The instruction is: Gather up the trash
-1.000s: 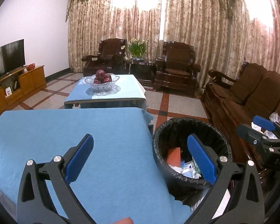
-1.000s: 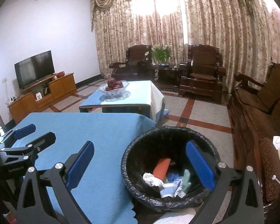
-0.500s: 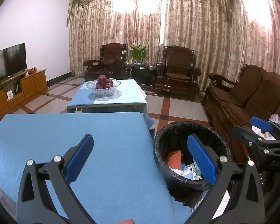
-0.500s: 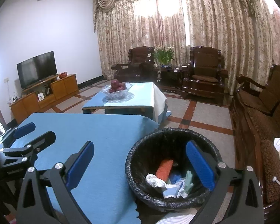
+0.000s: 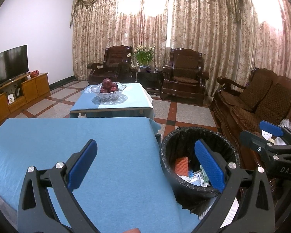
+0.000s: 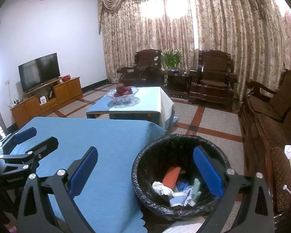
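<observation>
Down between the two tools sits the trash bin (image 6: 179,176), black-lined and round, holding an orange mesh sleeve (image 6: 171,174), crumpled white paper (image 6: 161,187) and a pale green glove (image 6: 196,189). Its rim lies just past the blue tablecloth (image 5: 67,136) edge. The right gripper (image 6: 145,171) hangs above it, jaws spread wide and empty, one finger over the cloth, the other over the bin. The left gripper (image 5: 145,171) is likewise wide and empty, to the bin's left. Bare cloth lies ahead of both.
</observation>
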A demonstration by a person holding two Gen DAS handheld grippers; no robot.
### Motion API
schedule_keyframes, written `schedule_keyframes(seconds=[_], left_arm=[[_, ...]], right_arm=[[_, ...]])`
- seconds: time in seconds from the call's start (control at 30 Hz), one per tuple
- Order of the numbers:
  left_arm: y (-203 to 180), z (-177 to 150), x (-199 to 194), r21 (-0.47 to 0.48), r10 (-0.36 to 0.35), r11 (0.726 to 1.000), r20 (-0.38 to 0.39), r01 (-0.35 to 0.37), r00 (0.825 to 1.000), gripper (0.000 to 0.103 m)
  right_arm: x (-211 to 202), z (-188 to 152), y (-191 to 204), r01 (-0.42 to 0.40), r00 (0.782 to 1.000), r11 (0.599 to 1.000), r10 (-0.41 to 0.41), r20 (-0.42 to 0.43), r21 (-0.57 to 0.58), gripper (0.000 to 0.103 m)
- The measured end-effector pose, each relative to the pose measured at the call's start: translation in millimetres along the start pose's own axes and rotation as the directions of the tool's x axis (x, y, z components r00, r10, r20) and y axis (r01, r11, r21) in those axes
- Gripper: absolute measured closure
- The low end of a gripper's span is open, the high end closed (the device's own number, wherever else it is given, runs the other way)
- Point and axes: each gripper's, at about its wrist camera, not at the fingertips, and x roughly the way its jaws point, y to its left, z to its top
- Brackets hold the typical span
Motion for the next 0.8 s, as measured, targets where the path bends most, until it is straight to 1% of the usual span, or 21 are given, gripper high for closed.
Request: schedule_keyframes(seconds=[0.8], left_arm=[[0.6,-1.7,-3.5,0.001,0.001,1.0,0.005,-0.001,1.0,0.005]], right_arm=[[-1.2,-0.3,1.9,-0.001,1.0,1.0,0.001,0.002,-0.002,0.006]])
